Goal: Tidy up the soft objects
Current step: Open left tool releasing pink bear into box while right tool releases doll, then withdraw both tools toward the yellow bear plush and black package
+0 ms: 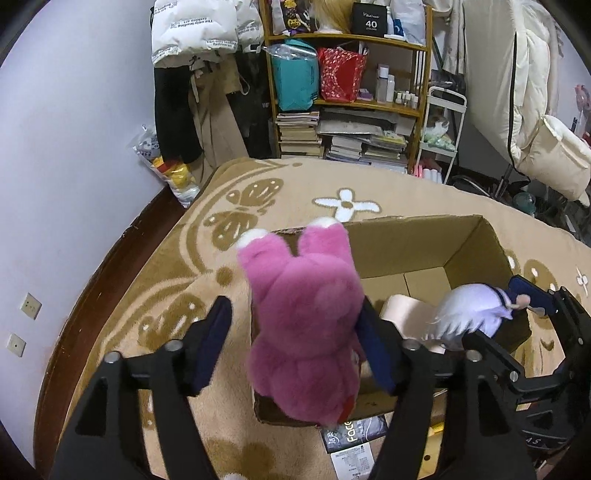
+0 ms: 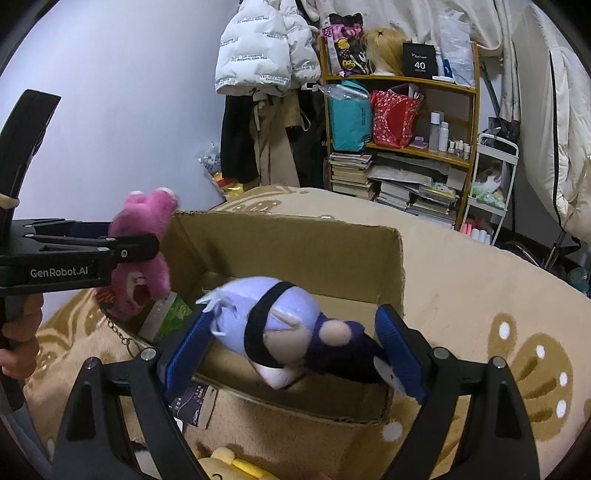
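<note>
Both grippers' jaws spread wide, pink bear (image 1: 306,325) and purple doll (image 2: 280,328) over cardboard box (image 2: 295,251).

Wooden shelf unit (image 1: 347,92) holding a teal bag (image 1: 295,79), a red gift bag (image 1: 340,74) and stacked books (image 1: 299,133), flanked by a white puffer jacket (image 1: 195,31) on the left and a white trolley (image 1: 441,133) on the right, behind a beige patterned rug (image 1: 288,199)

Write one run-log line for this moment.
left gripper: around pink plush | right gripper: around lavender doll | both over cardboard box
</note>
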